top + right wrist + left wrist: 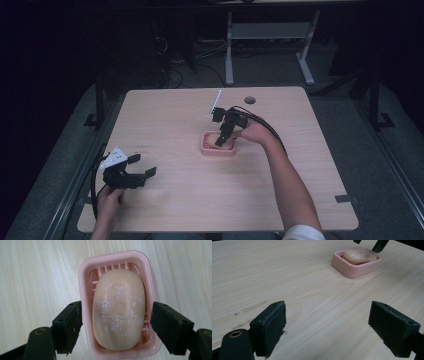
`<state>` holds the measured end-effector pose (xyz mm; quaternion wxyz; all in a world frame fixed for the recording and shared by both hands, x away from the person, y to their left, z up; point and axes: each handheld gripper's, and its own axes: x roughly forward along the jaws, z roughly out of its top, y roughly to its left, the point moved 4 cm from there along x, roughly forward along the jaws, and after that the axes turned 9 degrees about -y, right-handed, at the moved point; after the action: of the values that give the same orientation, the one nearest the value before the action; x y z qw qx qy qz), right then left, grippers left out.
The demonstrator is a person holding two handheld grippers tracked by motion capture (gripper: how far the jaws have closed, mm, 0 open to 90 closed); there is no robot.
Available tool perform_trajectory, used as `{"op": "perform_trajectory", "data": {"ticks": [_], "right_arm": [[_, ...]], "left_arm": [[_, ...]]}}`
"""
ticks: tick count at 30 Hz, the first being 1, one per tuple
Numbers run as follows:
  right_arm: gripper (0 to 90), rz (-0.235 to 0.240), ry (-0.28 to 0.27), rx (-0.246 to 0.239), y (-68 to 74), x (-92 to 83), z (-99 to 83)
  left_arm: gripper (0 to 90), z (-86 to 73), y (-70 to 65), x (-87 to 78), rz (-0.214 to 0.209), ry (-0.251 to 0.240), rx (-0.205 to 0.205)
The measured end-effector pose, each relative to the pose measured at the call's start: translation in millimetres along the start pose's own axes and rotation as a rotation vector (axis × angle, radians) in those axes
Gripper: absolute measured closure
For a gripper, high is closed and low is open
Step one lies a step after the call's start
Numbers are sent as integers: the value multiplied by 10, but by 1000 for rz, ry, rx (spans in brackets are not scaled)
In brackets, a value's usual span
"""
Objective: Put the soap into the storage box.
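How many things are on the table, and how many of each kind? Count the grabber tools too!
Soap bar: 1
Pink soap dish: 1
Grippers: 2, the left gripper and the right gripper, both with jaws open
Total: 4

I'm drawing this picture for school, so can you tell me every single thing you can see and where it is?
Table: one, pale wood, fills the middle of the high view.
Soap dish: one, pink, near the table's centre.
Soap bar: one, peach with white flecks, lying in the soap dish.
Hole: one, dark, round, near the table's far edge.
Desk frame: one, grey, on the floor beyond the table.
Left gripper: one, black, jaws open, low over the table's near left part.
Right gripper: one, black, jaws open on either side of the soap dish.
Hands: two, one holding each gripper.
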<state>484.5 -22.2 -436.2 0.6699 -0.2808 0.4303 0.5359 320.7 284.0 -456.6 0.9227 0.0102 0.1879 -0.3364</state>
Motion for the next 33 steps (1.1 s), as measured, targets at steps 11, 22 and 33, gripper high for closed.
{"op": "perform_trajectory", "data": {"ticks": [11, 22, 33], "right_arm": [[235, -33, -51, 30, 54, -158, -209], [227, -51, -71, 67, 109, -288, -392], [208, -63, -102, 103, 201, -332, -522]], "left_arm": [[143, -4, -18, 9, -3, 3, 5], [143, -16, -24, 21, -1, 12, 7], [143, -25, -26, 33, -2, 17, 14]]}}
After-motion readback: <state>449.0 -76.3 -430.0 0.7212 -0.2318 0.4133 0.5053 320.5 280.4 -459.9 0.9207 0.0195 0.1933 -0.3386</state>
